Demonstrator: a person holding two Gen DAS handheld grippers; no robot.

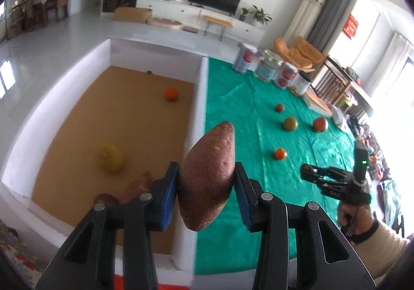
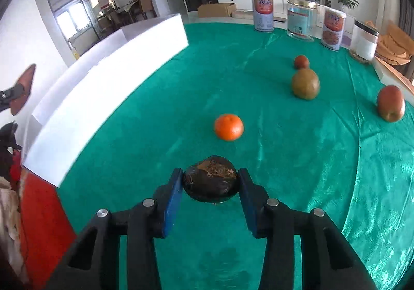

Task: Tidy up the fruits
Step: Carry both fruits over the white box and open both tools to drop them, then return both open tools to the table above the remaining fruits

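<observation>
Living room, television and plants on the far wall; work surface a table under glossy green cloth [image 2: 181, 77], wrinkled and likely slick, so round fruit may roll on it. Left of your left tongs [image 1: 207, 186]: white-walled box [image 1: 201, 98] with brown floor, holding a yellow fruit [image 1: 112, 158] and an orange [image 1: 171, 93] farther ahead. Your left tongs are closed part-way on a reddish-brown sweet potato [image 1: 207, 176], pads on its flanks at mid-length, tip pointing forward, carried above the box's right wall. Judged firm, fairly heavy, rough-skinned; the central grip should hold, but the tapered ends could pivot. Right of those tongs, on the cloth: small orange fruit [image 1: 280, 153] and three more beyond. Your right tongs [image 2: 211, 181] have narrowed onto a dark, round, rough-topped fruit [image 2: 210, 178] on the cloth or just off it, pads at its sides. Probably light, and softer than it looks, so squeeze gently across its widest part. Ahead of those tongs: tangerine [image 2: 228, 126]; ahead-right, greenish fruit [image 2: 305, 83], two reddish ones, then four jars [image 2: 302, 19].
</observation>
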